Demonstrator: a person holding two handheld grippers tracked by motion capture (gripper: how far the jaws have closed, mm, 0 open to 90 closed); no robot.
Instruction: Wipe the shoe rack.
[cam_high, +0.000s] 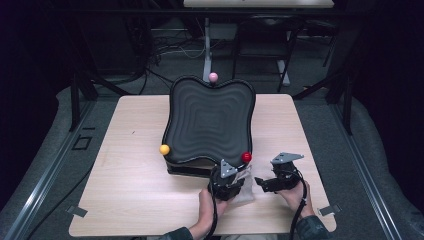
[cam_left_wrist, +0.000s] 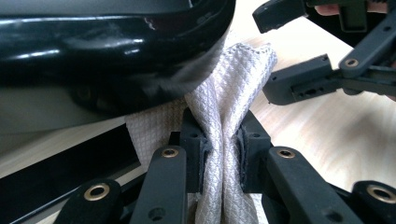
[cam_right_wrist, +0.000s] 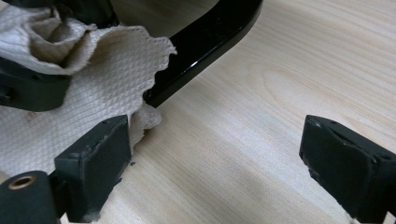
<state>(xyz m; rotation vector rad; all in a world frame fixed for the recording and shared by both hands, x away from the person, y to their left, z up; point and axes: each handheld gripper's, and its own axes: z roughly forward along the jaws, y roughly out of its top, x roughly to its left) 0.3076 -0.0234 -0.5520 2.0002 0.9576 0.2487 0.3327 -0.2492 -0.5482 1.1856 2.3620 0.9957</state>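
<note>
A big light wooden table (cam_high: 130, 165) held a shiny black wavy tray (cam_high: 210, 122) near its middle. The left gripper (cam_left_wrist: 223, 149) was squeezed tight on a pale waffle-weave cloth (cam_left_wrist: 231, 93), pressed against the tray's near right edge. The right gripper (cam_right_wrist: 215, 163) waited wide open with nothing in it, just right of the cloth. The wiping looked only just begun, with most of the tray left.
</note>
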